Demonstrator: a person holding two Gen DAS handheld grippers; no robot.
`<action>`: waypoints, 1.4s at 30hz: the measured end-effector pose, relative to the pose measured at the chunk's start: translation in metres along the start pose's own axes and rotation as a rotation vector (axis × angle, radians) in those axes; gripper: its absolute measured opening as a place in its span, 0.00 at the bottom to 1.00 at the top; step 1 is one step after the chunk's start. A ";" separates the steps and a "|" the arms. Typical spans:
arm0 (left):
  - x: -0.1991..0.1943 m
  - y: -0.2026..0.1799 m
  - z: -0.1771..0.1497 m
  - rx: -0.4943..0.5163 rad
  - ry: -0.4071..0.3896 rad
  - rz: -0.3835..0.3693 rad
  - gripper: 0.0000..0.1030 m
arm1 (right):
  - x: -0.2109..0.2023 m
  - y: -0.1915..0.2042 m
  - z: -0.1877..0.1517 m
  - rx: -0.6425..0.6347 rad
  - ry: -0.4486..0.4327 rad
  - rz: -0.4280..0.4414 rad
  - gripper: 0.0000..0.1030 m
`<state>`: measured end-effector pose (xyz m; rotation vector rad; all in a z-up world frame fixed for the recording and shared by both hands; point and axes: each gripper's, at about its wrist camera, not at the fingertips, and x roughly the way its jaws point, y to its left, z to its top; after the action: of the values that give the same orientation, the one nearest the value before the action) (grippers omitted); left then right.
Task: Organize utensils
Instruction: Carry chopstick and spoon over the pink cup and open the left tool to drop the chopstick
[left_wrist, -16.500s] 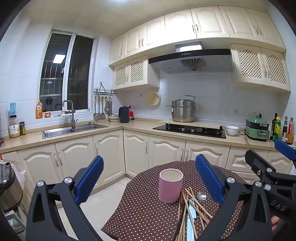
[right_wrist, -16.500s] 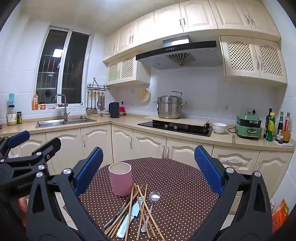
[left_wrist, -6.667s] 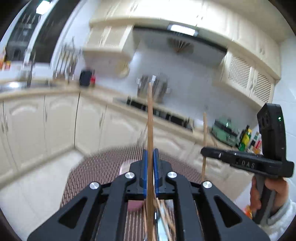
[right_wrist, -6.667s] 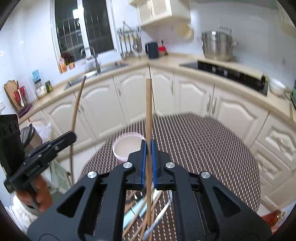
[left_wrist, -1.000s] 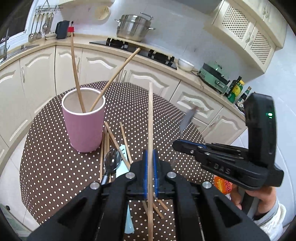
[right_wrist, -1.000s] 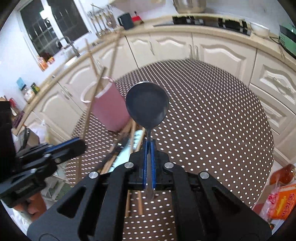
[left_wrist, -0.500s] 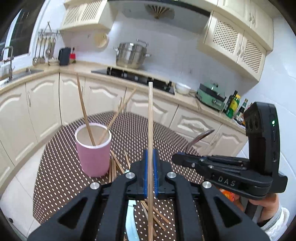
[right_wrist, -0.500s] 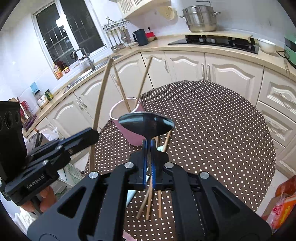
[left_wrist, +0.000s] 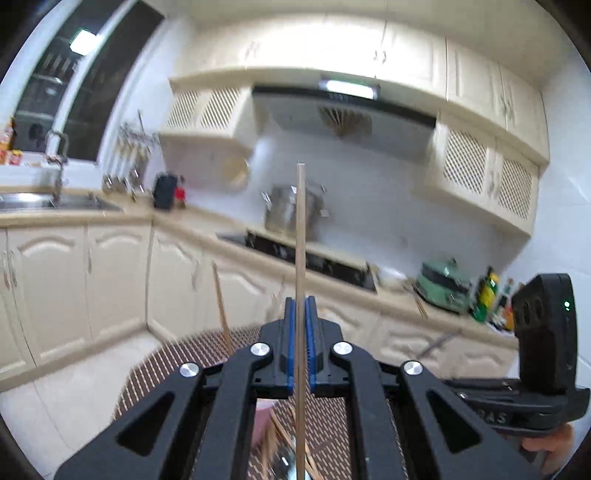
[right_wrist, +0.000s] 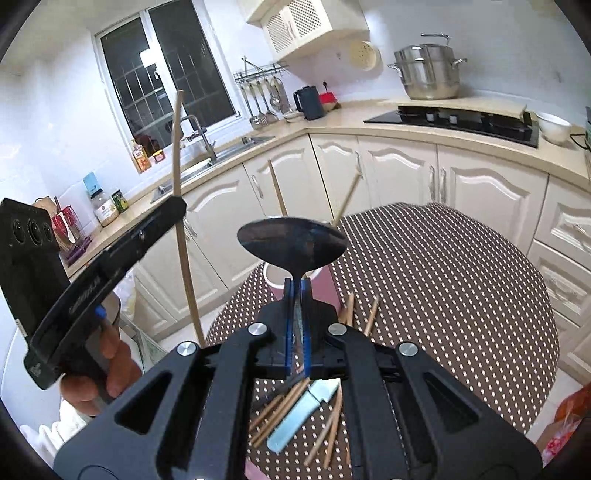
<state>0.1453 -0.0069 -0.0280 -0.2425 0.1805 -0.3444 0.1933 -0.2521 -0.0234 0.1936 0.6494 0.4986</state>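
Observation:
My left gripper (left_wrist: 300, 306) is shut on a wooden chopstick (left_wrist: 300, 236) that stands upright between its blue pads. It also shows at the left of the right wrist view (right_wrist: 173, 210), chopstick (right_wrist: 183, 236) raised beside the cup. My right gripper (right_wrist: 297, 284) is shut on the handle of a metal spoon (right_wrist: 291, 243), bowl up, above the pink cup (right_wrist: 273, 278). Two chopsticks (right_wrist: 275, 188) lean in the cup. Loose chopsticks (right_wrist: 332, 432) and a pale blue knife (right_wrist: 303, 417) lie on the dotted table (right_wrist: 443, 295). The cup is mostly hidden in the left wrist view.
Kitchen cabinets and a counter (right_wrist: 406, 129) curve behind the table, with a sink (right_wrist: 214, 155), a hob (right_wrist: 454, 118) and a steel pot (right_wrist: 428, 70). An orange packet (right_wrist: 565, 424) lies on the floor at the right.
The left gripper has tilted upward with its chopstick, so the table dropped out of its view. The right gripper has moved the spoon closer over the cup.

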 end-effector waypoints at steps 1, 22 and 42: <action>0.001 0.002 0.002 0.002 -0.017 0.009 0.05 | 0.004 0.002 0.004 -0.005 -0.005 0.001 0.04; 0.083 0.026 -0.001 0.020 -0.283 0.188 0.05 | 0.074 0.003 0.053 -0.043 0.002 0.068 0.04; 0.077 0.040 -0.046 0.010 -0.045 0.122 0.06 | 0.098 -0.003 0.031 0.009 0.048 0.039 0.04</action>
<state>0.2194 -0.0072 -0.0924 -0.2280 0.1489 -0.2182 0.2811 -0.2062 -0.0521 0.2039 0.6965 0.5391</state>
